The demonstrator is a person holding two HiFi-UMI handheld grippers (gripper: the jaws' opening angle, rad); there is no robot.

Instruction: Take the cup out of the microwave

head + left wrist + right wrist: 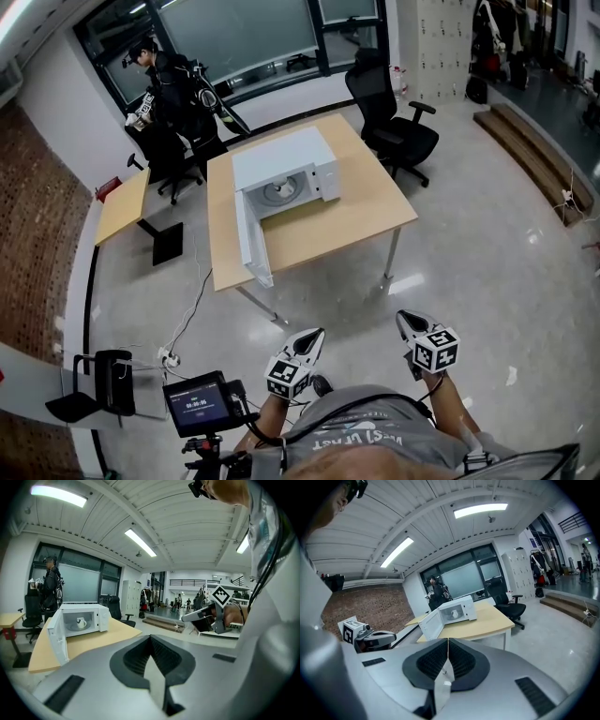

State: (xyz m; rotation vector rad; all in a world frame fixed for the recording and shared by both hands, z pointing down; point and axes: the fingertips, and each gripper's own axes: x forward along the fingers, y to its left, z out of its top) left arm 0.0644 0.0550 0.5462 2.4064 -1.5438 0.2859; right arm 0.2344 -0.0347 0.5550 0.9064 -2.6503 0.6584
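The cup (80,622) sits inside the open microwave (281,156)

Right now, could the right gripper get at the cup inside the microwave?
Probably not yet. The microwave door stands open, exposing the cup, but the right gripper is shut and well short of the table.

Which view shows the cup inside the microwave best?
The left gripper view: the white cup stands side-on inside the open microwave, its outline clear. In the right gripper view the cup is smaller and fainter. The head view looks down from afar, so it is hard to make out.
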